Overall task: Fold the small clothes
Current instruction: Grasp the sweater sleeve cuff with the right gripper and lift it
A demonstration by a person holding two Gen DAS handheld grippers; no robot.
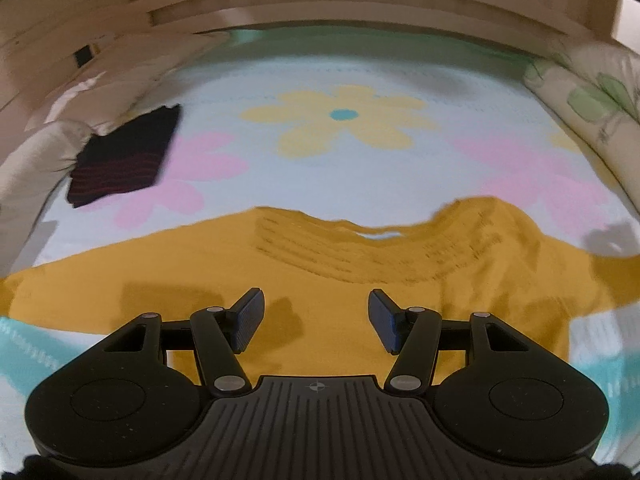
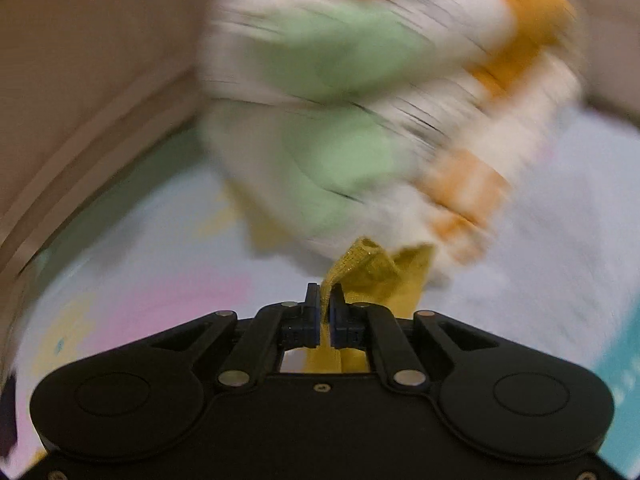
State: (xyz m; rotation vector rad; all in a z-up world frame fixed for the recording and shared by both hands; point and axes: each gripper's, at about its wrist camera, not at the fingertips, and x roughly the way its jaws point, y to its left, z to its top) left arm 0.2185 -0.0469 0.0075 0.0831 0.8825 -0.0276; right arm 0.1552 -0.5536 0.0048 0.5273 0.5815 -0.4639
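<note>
A mustard-yellow small top (image 1: pixel 320 264) lies spread on a pale blue flowered bed cover (image 1: pixel 340 164), its ribbed neckline toward the far side. My left gripper (image 1: pixel 316 312) hovers over the middle of the top with its jaws open and nothing between them. In the right wrist view, my right gripper (image 2: pixel 327 300) is shut on a fold of the yellow top's edge (image 2: pixel 372 268), and the cloth bunches up past the fingertips. That view is blurred by motion.
A folded dark garment with red stripes (image 1: pixel 120 160) rests at the far left of the cover. A white pillow with green leaf print (image 1: pixel 592 100) lies at the right and fills the right wrist view as pillow (image 2: pixel 340 120). A wooden headboard (image 1: pixel 320 8) runs along the back.
</note>
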